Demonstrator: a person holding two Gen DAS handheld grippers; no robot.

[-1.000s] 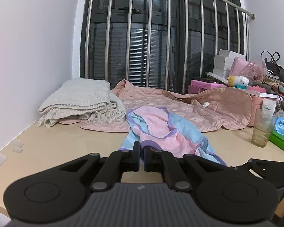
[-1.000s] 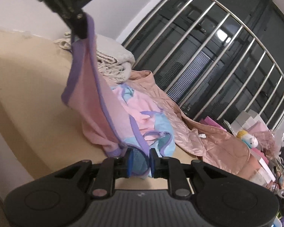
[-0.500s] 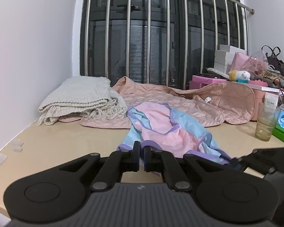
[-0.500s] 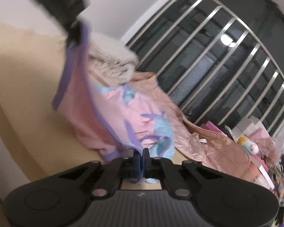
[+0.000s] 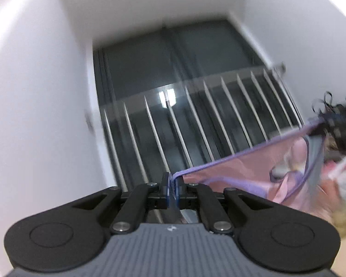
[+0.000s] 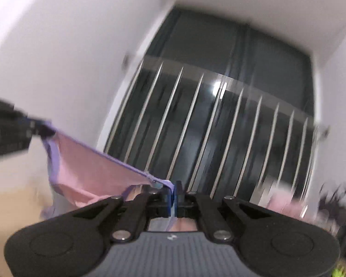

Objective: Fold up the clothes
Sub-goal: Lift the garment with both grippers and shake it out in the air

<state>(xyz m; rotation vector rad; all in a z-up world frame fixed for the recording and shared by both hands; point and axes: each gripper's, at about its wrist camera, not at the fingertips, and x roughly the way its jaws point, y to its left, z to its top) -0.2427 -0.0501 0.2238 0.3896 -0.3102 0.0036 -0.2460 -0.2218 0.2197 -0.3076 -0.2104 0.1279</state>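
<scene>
White walls (image 5: pixel 39 92) fill most of both wrist views, meeting a white ceiling above; both pictures are motion-blurred. Dark window glass (image 5: pixel 173 53) sits in the recess between the walls, with a row of vertical silver metal bars (image 5: pixel 180 129) across its lower part and a bright light reflection on the glass.

Pink garment with purple trim (image 5: pixel 246 170) hangs in the air, stretched between the two grippers. In the left wrist view its purple top edge runs taut from the near fingers up and to the right; the pink cloth sags below that edge. In the right wrist view the same garment (image 6: pixel 90 168) spans from the near fingers up and to the left.

Left gripper (image 5: pixel 172 190), black with blue pads, is clamped on a purple-trimmed corner of the garment, jaws nearly together with the cloth pinched between them. Its dark outline also shows at the left edge of the right wrist view, at the garment's far corner.

Right gripper (image 6: pixel 173 196), same build, is likewise closed tight on the opposite purple corner. It appears blurred at the right edge of the left wrist view.

Beige tabletop (image 6: pixel 13 194) shows below the hanging cloth. Blurred clutter at the right edge cannot be identified.
</scene>
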